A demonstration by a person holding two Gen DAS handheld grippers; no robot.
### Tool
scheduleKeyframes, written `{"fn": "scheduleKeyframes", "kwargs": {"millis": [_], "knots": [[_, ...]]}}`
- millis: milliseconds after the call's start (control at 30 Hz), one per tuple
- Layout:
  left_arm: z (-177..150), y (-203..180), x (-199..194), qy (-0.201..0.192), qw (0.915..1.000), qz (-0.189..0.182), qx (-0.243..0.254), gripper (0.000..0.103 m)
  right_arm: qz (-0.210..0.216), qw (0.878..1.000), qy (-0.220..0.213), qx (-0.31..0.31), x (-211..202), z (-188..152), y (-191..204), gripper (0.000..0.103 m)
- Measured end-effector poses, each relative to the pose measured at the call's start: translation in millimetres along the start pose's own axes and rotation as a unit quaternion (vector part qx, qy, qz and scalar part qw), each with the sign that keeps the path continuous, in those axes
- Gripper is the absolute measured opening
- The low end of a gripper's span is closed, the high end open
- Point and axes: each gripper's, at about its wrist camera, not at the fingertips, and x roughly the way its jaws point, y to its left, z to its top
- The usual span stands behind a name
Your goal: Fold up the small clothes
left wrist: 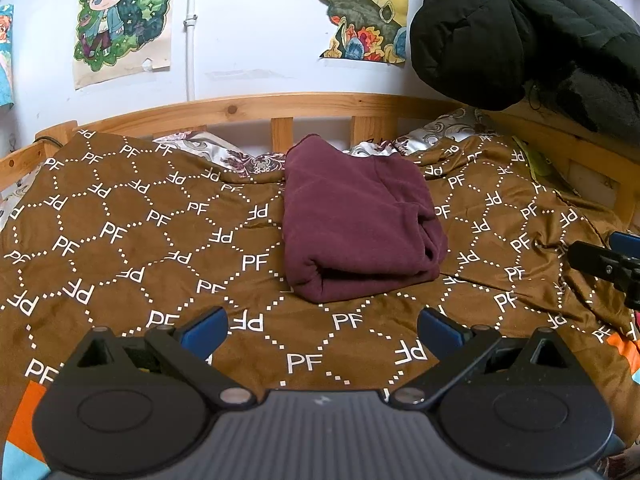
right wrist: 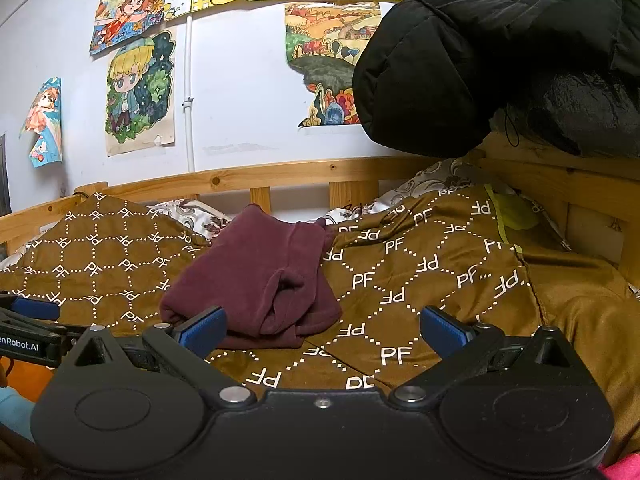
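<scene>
The maroon garment (left wrist: 360, 220) lay folded on the brown quilt (left wrist: 120, 220). Left gripper (left wrist: 322, 326) and right gripper (right wrist: 320, 326) stood spread, empty. A stray nudge would probably unroll its loose front fold.

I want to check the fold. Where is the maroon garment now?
The maroon garment lies folded on the brown PF blanket, mid-bed near the wooden rail; in both views it is ahead of the open grippers, neither visibly gripping it.
</scene>
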Motion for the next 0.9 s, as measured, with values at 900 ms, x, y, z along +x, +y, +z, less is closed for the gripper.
{"fn": "scheduleKeyframes", "kwargs": {"millis": [900], "knots": [[-0.1, 0.0, 0.0, 0.001, 1.0000, 0.000, 0.001, 0.103, 0.000, 1.000, 0.002, -0.001, 0.0, -0.9, -1.3, 0.102]]}}
